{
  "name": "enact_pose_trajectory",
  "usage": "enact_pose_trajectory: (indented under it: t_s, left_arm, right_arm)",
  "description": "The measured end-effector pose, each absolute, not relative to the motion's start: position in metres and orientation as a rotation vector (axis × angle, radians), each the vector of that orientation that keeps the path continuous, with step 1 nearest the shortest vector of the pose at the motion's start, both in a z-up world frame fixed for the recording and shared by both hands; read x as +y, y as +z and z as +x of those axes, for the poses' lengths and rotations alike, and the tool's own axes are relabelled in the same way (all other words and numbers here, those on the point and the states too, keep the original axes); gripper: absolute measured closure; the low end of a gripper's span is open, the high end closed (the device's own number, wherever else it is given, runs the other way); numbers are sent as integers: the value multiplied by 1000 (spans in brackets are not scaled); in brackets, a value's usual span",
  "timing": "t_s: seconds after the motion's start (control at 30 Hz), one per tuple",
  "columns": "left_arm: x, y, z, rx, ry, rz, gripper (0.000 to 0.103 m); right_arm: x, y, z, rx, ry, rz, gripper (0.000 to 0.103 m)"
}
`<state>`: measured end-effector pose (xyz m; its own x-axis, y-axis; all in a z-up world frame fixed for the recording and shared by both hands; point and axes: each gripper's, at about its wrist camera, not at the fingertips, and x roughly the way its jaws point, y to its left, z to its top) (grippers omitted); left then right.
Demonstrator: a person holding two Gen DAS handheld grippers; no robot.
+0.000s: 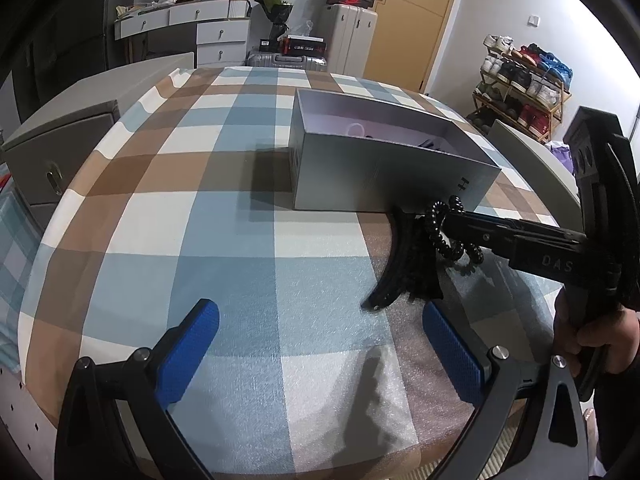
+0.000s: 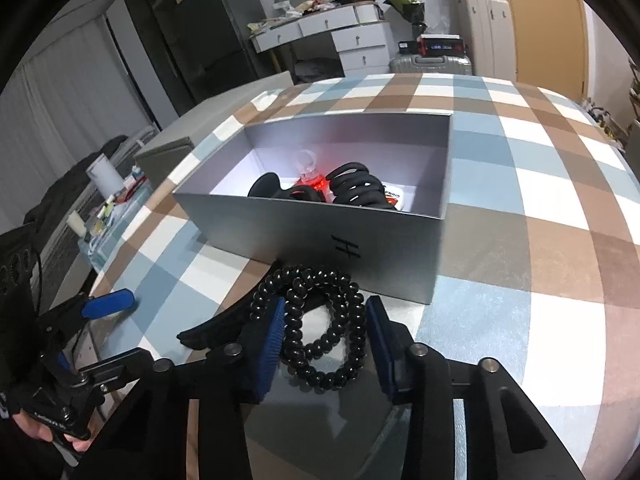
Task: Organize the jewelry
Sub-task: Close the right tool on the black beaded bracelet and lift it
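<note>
Right gripper [image 2: 325,336] is down by the near wall of the grey box [image 2: 320,236], w/ the black coil bracelet [image 2: 320,320] lying between its blue pads [image 2: 272,340]. Jaws look parted, straddling the coil; left pad seems to touch the beads, right pad just beside them, so I'd call it not yet clamped, tho contact is hard to judge thru the fisheye. The coil rests on the checked cloth [image 1: 248,208], partly over a black hair claw [image 2: 224,324] that lies to its left. The box already holds another claw clip [image 2: 360,184], a red-lit clear piece and a card. Left gripper [image 1: 320,344] hovers low over the near part of the table, jaws wide apart, nothing in them. To do this step well, imo: close slowly across both strands of the loop, not one, since springy coils squirm out of a pinch. Keep the left pad clear of the claw underneath, else it drags along. Lift straight up until the dangling part should clear the box rim, then carry far-ward and let go over the bare right part of the box floor.
</note>
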<state>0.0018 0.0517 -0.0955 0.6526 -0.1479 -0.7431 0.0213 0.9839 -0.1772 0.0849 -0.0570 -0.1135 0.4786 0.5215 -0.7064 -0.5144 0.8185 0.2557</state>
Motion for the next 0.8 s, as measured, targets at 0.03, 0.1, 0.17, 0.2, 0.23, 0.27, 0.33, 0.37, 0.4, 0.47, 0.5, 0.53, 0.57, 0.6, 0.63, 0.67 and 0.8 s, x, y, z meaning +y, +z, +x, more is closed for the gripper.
enact_pose_trajectory:
  t_s: [0.03,0.1,0.17,0.2,0.23,0.27,0.33,0.37,0.4,0.47,0.5,0.53,0.57,0.6,0.63,0.67,0.8]
  left_arm:
    - [51,-94,2,854,-97,-153,4]
    - [48,-91,4,849,-96,-145,4]
    - [45,-88,6,844,-99,-134,4]
    - [42,-86,7,842,-100,-128,4]
    - [40,-84,9,840,-105,-122,4]
    - [37,-83,12,838,-111,-114,4]
    - [31,-80,16,834,-121,-96,4]
    - [25,-78,20,831,-132,-80,4]
    - [22,-78,23,832,-136,-70,4]
    - [9,-76,32,844,-159,-44,4]
    - [5,-75,34,848,-173,-37,4]
    - [-1,-74,37,849,-188,-25,4]
    - [-10,-74,42,854,-191,4,4]
    - [-15,-75,45,864,-183,30,4]
    - [-21,-78,50,880,-172,63,4]
    - [-27,-81,55,892,-172,88,4]
    - [-40,-88,66,933,-154,150,4]
  right_arm:
    - [-60,-113,84,860,632,20,65]
    - [-65,-112,83,855,629,41,66]
    - [-72,-111,82,849,631,66,67]
    - [-76,-110,81,844,630,79,67]
    - [-79,-109,80,839,630,86,67]
    - [-83,-108,78,831,632,96,67]
    - [-90,-106,74,815,633,109,67]
    - [-95,-105,72,807,632,114,67]
    - [-99,-104,71,800,631,118,67]
    - [-108,-102,67,784,626,128,67]
    - [-113,-101,67,777,619,133,67]
    - [-116,-100,66,773,614,137,67]
    - [-121,-99,66,766,609,146,67]
    - [-127,-98,66,758,604,158,68]
    - [-132,-97,66,753,600,167,68]
    - [-136,-96,67,750,596,174,68]
    - [-149,-94,69,729,584,196,68]
